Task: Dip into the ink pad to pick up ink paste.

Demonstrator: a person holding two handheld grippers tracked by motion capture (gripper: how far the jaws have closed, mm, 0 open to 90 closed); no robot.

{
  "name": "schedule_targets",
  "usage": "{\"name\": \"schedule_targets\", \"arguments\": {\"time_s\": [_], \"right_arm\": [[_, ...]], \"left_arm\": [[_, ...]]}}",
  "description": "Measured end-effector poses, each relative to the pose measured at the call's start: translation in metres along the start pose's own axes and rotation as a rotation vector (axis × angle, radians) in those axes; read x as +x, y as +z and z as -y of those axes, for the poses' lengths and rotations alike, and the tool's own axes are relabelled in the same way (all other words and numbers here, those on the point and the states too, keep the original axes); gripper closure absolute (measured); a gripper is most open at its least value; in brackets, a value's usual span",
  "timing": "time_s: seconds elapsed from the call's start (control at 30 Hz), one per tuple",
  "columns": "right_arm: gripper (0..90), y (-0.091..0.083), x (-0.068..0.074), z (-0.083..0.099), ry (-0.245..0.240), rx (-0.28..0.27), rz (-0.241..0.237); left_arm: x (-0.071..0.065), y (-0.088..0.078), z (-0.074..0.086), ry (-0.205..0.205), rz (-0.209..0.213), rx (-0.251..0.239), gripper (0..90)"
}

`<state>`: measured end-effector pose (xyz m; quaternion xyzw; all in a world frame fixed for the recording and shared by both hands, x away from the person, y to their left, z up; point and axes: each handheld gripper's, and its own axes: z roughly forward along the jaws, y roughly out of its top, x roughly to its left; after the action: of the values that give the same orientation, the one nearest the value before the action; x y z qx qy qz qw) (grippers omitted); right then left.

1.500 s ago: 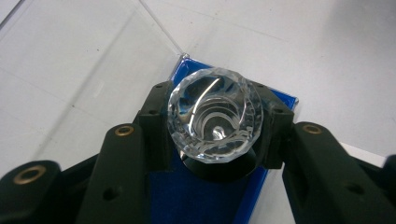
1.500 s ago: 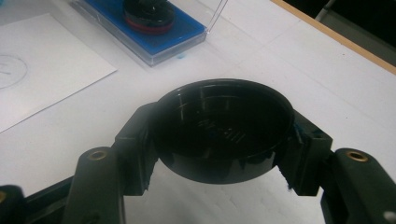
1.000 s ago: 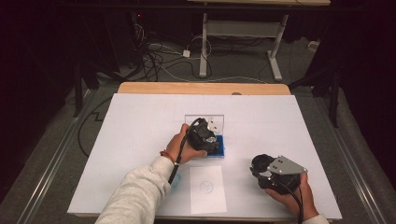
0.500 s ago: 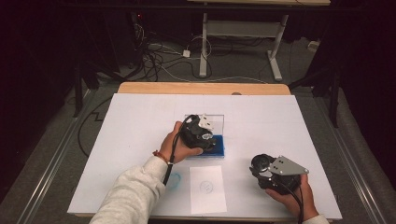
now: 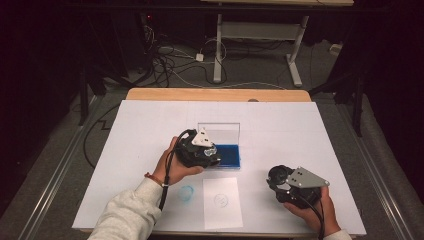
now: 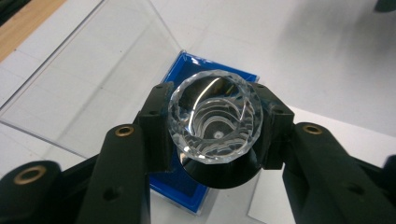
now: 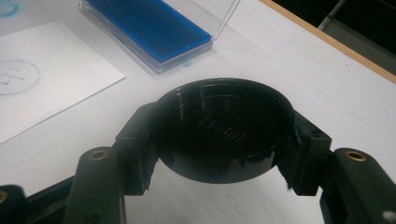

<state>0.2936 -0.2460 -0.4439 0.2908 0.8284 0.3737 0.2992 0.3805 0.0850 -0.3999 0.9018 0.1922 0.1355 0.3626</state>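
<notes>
My left gripper (image 5: 201, 149) is shut on a round stamp (image 6: 215, 122) with a faceted clear top and a black base. It hovers at the left end of the blue ink pad (image 5: 228, 154), which lies in a clear case with its lid (image 5: 220, 132) raised behind it. In the left gripper view the blue ink pad (image 6: 198, 66) lies just beyond and under the stamp. My right gripper (image 5: 286, 183) sits near the table's front right, shut on a black round cap (image 7: 224, 122) with its open side up.
A white paper sheet (image 5: 221, 202) with a faint round stamped mark lies at the front centre of the white table (image 5: 150, 125). A blue ring-shaped smear (image 5: 186, 192) marks the table left of the sheet. Cables and desk legs stand on the floor beyond.
My left gripper has drifted a little to the left with the stamp, from over the ink pad toward its left end. The right gripper has stayed put.
</notes>
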Motion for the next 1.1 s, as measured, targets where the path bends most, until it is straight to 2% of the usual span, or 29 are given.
{"name": "schedule_targets", "arguments": {"time_s": [0.2, 0.47, 0.57, 0.8, 1.1], "right_arm": [[38.6, 0.0, 0.001, -0.001, -0.006, -0.005, -0.001], [38.6, 0.001, -0.001, -0.001, -0.001, -0.001, -0.006], [38.6, 0.001, -0.001, -0.001, 0.0, -0.001, -0.018], [38.6, -0.002, -0.001, -0.003, 0.002, -0.013, -0.022], [38.6, -0.001, 0.0, -0.003, 0.0, -0.011, -0.032]], "left_arm": [[-0.007, -0.015, 0.007, 0.023, -0.012, -0.036, 54.8], [-0.009, -0.027, 0.013, 0.023, 0.007, -0.07, 54.7], [-0.01, -0.028, 0.014, 0.027, 0.022, -0.07, 54.7], [-0.017, -0.03, 0.014, 0.042, 0.029, -0.07, 54.8], [-0.035, -0.039, 0.013, 0.069, 0.041, -0.077, 54.8]]}}
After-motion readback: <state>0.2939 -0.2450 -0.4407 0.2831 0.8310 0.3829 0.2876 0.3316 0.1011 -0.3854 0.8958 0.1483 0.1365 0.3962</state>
